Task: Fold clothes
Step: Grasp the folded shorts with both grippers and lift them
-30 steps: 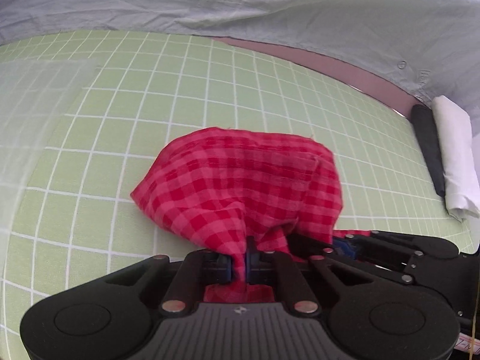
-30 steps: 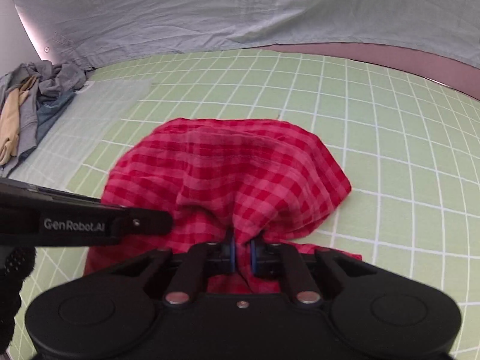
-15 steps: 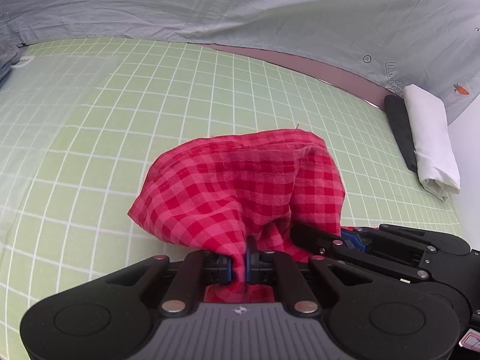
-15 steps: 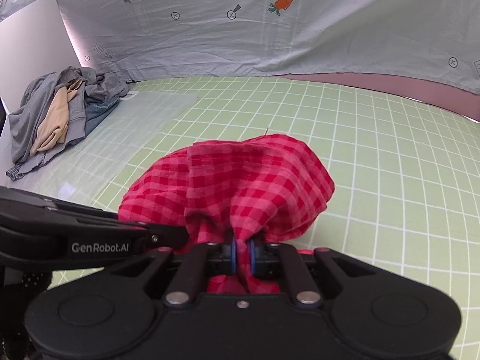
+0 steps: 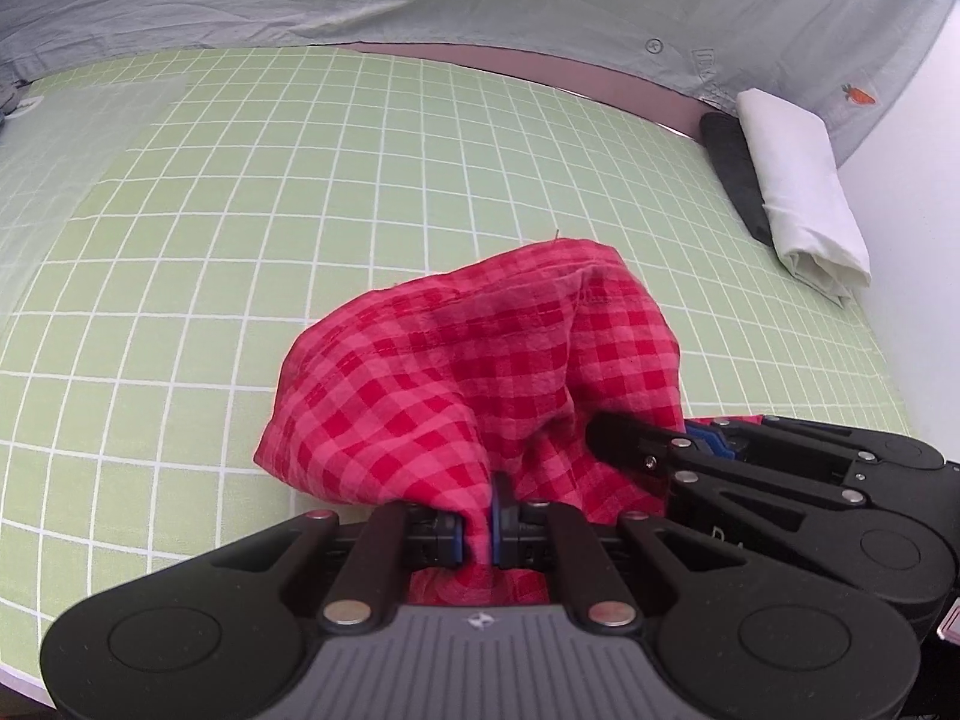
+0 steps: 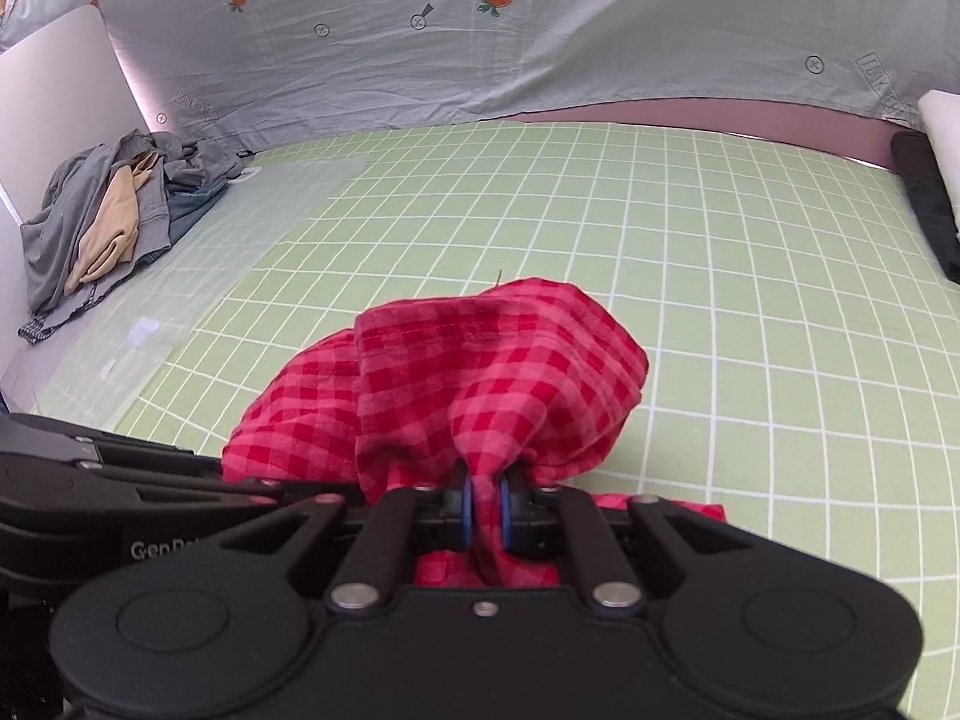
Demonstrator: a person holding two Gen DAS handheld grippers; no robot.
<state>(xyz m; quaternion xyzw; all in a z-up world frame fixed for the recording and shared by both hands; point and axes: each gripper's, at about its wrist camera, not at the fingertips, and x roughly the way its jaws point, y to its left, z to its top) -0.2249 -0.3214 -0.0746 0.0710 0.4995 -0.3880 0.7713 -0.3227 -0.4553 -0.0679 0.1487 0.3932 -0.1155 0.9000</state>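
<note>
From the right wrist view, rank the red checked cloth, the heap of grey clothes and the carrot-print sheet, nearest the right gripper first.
1. Red checked cloth, clamped in the right gripper.
2. Heap of grey clothes, far left.
3. Carrot-print sheet, hanging at the back.

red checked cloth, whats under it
The red checked cloth bulges over the green grid mat, pinched by the left tool and right tool. Anything beneath is hidden.

Bright, even light; fisheye-curved edges

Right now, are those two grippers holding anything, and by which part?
Both hold the red checked cloth: the left gripper and right gripper each pinch a bunched fold of its near side.
</note>
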